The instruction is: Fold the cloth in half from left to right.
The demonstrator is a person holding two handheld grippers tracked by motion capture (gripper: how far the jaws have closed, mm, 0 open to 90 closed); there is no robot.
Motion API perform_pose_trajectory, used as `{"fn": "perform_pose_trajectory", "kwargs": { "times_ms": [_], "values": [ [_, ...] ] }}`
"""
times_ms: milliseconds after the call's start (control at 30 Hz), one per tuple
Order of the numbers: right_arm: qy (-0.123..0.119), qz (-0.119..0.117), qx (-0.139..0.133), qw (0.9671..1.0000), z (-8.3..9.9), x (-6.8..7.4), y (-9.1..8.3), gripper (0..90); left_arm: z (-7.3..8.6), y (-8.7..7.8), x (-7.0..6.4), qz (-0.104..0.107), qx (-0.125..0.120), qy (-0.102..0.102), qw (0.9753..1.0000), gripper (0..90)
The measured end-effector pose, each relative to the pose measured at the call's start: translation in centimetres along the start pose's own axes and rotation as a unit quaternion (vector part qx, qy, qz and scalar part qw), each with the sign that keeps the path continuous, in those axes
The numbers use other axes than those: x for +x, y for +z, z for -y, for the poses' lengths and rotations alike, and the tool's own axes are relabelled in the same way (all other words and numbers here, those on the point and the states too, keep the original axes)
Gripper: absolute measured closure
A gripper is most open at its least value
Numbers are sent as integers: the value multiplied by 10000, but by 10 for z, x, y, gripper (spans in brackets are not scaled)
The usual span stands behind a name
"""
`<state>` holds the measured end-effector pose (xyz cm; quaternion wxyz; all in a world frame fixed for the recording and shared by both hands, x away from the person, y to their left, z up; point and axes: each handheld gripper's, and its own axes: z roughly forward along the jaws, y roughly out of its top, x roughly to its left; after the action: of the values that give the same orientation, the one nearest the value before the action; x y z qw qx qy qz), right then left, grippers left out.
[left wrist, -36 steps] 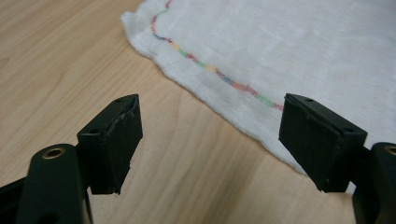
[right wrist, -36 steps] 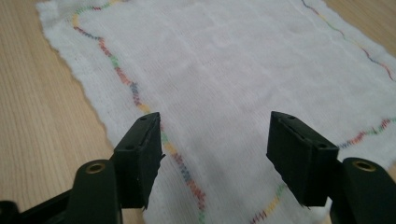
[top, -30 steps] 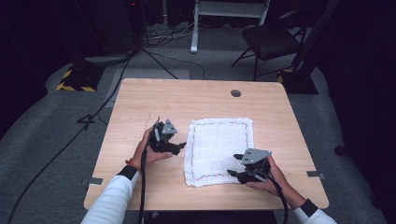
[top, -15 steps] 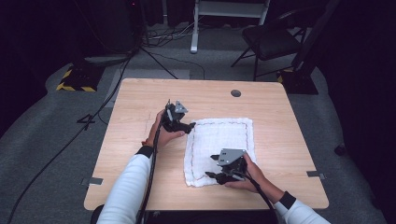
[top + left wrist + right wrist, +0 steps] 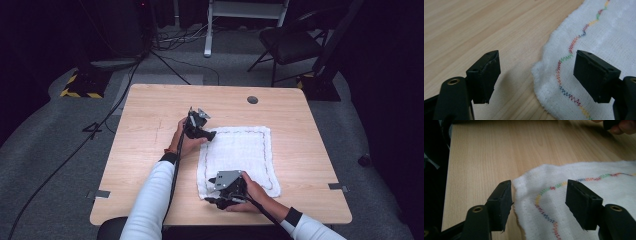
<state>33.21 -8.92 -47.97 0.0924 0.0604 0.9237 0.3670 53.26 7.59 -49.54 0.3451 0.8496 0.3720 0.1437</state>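
**Two open grippers at the left corners of a white cloth**

A pale wooden table stands on grey carpet in a dark room, with cables, a black chair and a white stand base behind it. A round grommet sits near the far edge. The white cloth, edged with rainbow zigzag stitching, lies flat right of the table's centre, its long axis running from near edge to far edge. The left gripper is at the cloth's far left corner, jaws spread with the corner between them. The right gripper is at the near left corner, jaws likewise apart around the corner, gripping nothing.
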Motion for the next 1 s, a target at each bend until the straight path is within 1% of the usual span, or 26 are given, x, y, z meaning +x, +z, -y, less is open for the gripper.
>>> {"fn": "perform_pose_trajectory", "kwargs": {
  "times_ms": [33, 67, 133, 200, 267, 300, 367, 433, 467, 500, 567, 633, 667, 700, 733, 800, 833, 867, 933, 1000],
  "values": [
    [-1, -4, 4, 10000, -1, 2, 1, 384, 2, 2, 0, 17, 62, -8, 10000, 211],
    [-22, -28, -7, 10000, -1, 3, 1, 385, 3, 2, 2, 61, 76, -46, 9999, 205],
    [-47, -24, -19, 10000, -2, 5, 3, 387, 5, 1, 5, 92, 32, -145, 9998, 203],
    [-75, -17, -22, 10000, -4, 5, 5, 388, 8, 0, 7, 107, -1, -181, 9998, 203],
    [-60, 4, -3, 10000, -5, 6, 8, 389, 10, -2, 7, 108, -45, -134, 9998, 207],
    [-54, 14, -5, 10000, -6, 6, 9, 390, 11, -3, 8, 117, -42, -74, 9999, 215],
    [-58, 38, -27, 10000, -8, 5, 11, 390, 13, -5, 10, 150, -64, -62, 9998, 251],
    [-63, 40, -20, 10000, -10, 6, 13, 393, 14, -6, 11, 195, -85, 17, 9998, 281],
    [-58, 56, 6, 10000, -10, 6, 15, 393, 15, -8, 11, 230, -58, 70, 9997, 299],
    [-64, 50, 29, 10000, -10, 6, 16, 395, 15, -8, 11, 293, -93, 88, 9995, 332],
    [-84, 98, 96, 9999, -10, 7, 20, 409, 16, -10, 11, 412, -87, 176, 9990, 456],
    [-77, 161, 162, 9997, -10, 6, 23, 435, 16, -11, 12, 440, -119, 142, 9989, 564],
    [-26, 131, 141, 9998, -10, 6, 24, 458, 17, -12, 12, 463, -118, 105, 9988, 608],
    [14, 158, 148, 9998, -10, 5, 24, 471, 17, -12, 12, 508, -132, 95, 9986, 643],
    [46, 175, 160, 9997, -10, 5, 24, 494, 18, -13, 13, 548, -134, 93, 9984, 681],
    [103, 224, 179, 9995, -10, 4, 23, 588, 19, -14, 14, 603, -144, 65, 9981, 745],
    [134, 234, 201, 9994, -9, 3, 23, 628, 19, -15, 14, 591, -124, 131, 9981, 787],
    [193, 231, 195, 9994, -9, 2, 23, 671, 19, -15, 14, 573, -118, 187, 9981, 810],
    [134, 229, 202, 9994, -8, 1, 22, 742, 19, -15, 14, 577, -110, 183, 9981, 831],
    [78, 257, 216, 9994, -9, 1, 22, 786, 18, -15, 14, 538, -119, 228, 9982, 840]
  ]
}}
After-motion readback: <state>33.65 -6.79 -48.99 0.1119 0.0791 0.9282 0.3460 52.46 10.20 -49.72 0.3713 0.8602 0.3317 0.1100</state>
